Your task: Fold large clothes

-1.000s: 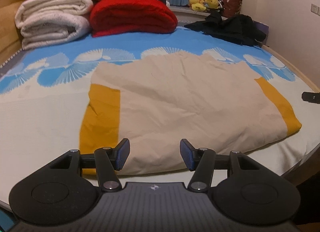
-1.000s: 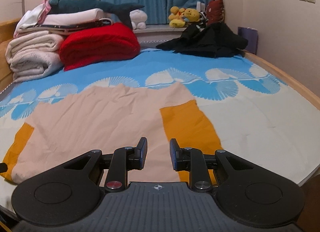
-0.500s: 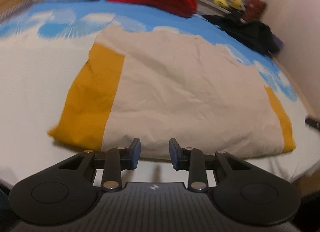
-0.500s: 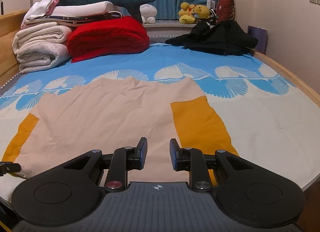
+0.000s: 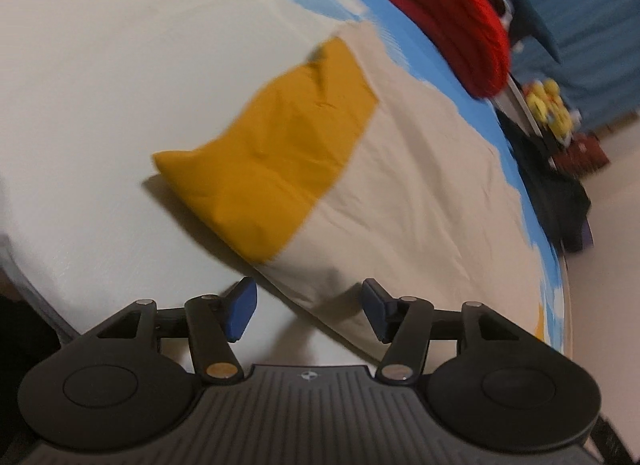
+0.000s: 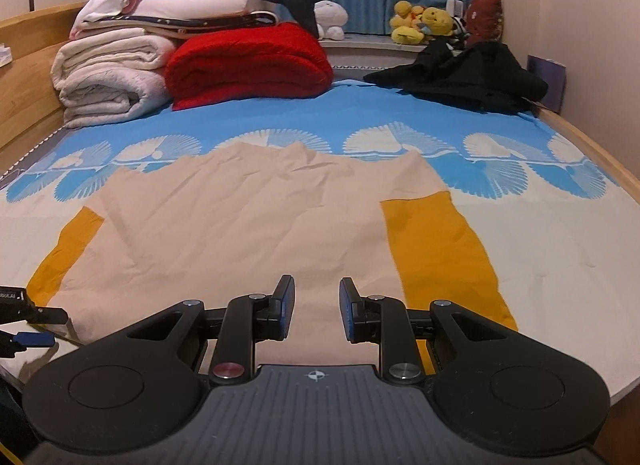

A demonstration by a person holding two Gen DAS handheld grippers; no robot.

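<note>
- The left gripper is hovering over the garment's near left corner — jaws just opening, nothing between them.
- The beige garment with mustard sleeves is lying flat, creased, on the bed.
- The right gripper is holding its jaws slightly parted — gripping nothing.

My left gripper and right gripper look alike: matte black linkage arms, round housings at the lower corners, silver pivot screws, blue pads on the fingers, a ribbed grey base with a small crosshair mark; one right-side screw is red
</note>
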